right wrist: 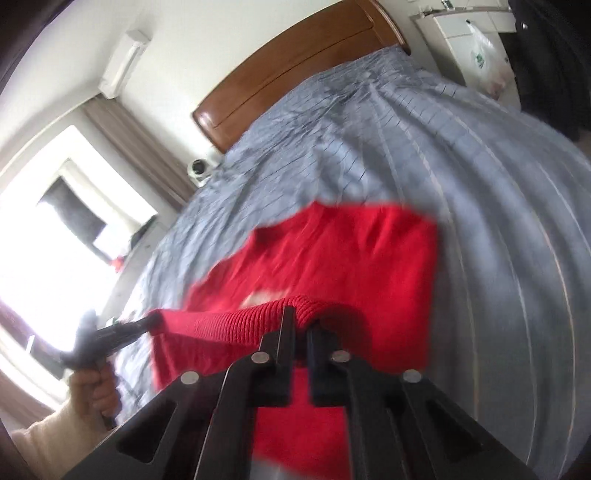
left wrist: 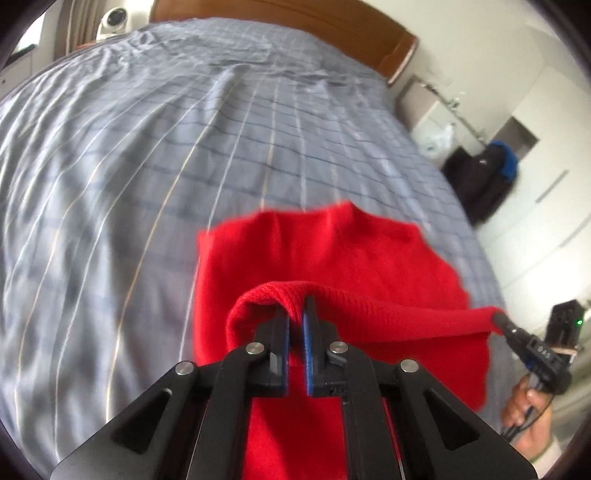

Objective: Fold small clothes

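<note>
A red knitted garment [left wrist: 332,251] lies on a bed [left wrist: 147,166] with a grey-blue checked cover. Its ribbed near edge [left wrist: 388,306] is lifted off the bed and stretched between both grippers. My left gripper [left wrist: 295,314] is shut on the left corner of that edge. In the same view the right gripper [left wrist: 498,319] pinches the other corner at the right. The right wrist view shows the garment [right wrist: 351,251] again, with my right gripper [right wrist: 301,319] shut on its ribbed hem [right wrist: 229,321], and the left gripper [right wrist: 149,321] holding the far end at the left. Both views are motion-blurred.
A wooden headboard [left wrist: 332,26] closes the far end of the bed. A small white camera [left wrist: 112,20] stands beside it. A dark bag [left wrist: 480,177] and white cabinets [left wrist: 436,110] line the right side. A bright window [right wrist: 55,240] is on the left. A person's hand [left wrist: 524,410] grips the handle.
</note>
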### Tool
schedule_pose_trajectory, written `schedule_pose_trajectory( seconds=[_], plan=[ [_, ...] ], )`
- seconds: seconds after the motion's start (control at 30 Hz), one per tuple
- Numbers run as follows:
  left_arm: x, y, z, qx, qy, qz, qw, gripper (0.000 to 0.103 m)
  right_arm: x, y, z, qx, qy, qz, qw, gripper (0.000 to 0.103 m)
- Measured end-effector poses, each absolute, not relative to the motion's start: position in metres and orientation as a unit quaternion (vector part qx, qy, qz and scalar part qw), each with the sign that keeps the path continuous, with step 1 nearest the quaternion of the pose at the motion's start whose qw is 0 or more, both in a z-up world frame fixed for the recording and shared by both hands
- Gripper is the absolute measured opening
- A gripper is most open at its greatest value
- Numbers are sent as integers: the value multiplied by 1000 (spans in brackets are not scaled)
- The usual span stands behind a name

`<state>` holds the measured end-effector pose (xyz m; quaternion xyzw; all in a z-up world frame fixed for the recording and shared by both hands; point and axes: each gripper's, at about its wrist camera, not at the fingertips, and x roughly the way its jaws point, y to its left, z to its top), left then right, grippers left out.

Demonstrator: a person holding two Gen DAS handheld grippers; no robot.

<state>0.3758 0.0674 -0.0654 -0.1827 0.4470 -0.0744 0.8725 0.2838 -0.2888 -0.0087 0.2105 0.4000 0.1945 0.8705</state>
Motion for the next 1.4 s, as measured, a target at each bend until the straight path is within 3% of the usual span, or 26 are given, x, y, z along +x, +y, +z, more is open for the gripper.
schedule_pose_trajectory(
  seconds=[0.13, 0.17, 0.23, 0.27, 0.3, 0.33, 0.47, 0.6, 0.67, 0.7, 0.8, 0.9, 1.03, 1.4],
  plan=[
    [423, 60, -83, -173, 450, -52, 875, 6, 348, -284, -29, 207, 404, 167, 875, 5],
    [432, 59, -87, -170, 455, -42, 873, 13, 362, -284, -37, 212, 403, 161, 876, 5],
    [443, 66, -91, -175, 458, -12, 871, 33, 379, -286, -50, 238, 404, 154, 869, 9],
    [445, 73, -90, -183, 453, 1, 873, 58, 386, -288, -55, 254, 406, 145, 866, 14],
    [442, 82, -86, -197, 441, 11, 875, 73, 390, -292, -58, 267, 402, 134, 865, 31],
    [433, 93, -80, -216, 421, 17, 881, 76, 388, -296, -56, 280, 390, 127, 868, 46],
    [407, 107, -66, -209, 404, 5, 890, 77, 369, -297, -30, 256, 363, 137, 885, 46],
    [369, 84, -78, -131, 423, -30, 896, 95, 338, -269, -13, 192, 380, 214, 879, 46],
    [354, 68, -100, -65, 466, -17, 882, 94, 314, -252, -20, 166, 406, 260, 860, 53],
    [348, 64, -107, -42, 481, 0, 876, 87, 304, -246, -29, 149, 426, 268, 851, 57],
    [302, 60, -101, -37, 475, 14, 879, 86, 265, -248, -54, 76, 478, 196, 853, 56],
    [253, 51, -71, -27, 435, 16, 900, 97, 218, -263, -31, 101, 440, 175, 875, 57],
    [210, 41, -45, -21, 412, 22, 911, 97, 166, -264, -5, 81, 399, 160, 899, 63],
    [163, 47, -34, -21, 407, 41, 912, 97, 119, -234, -8, 55, 399, 154, 902, 63]
  ],
)
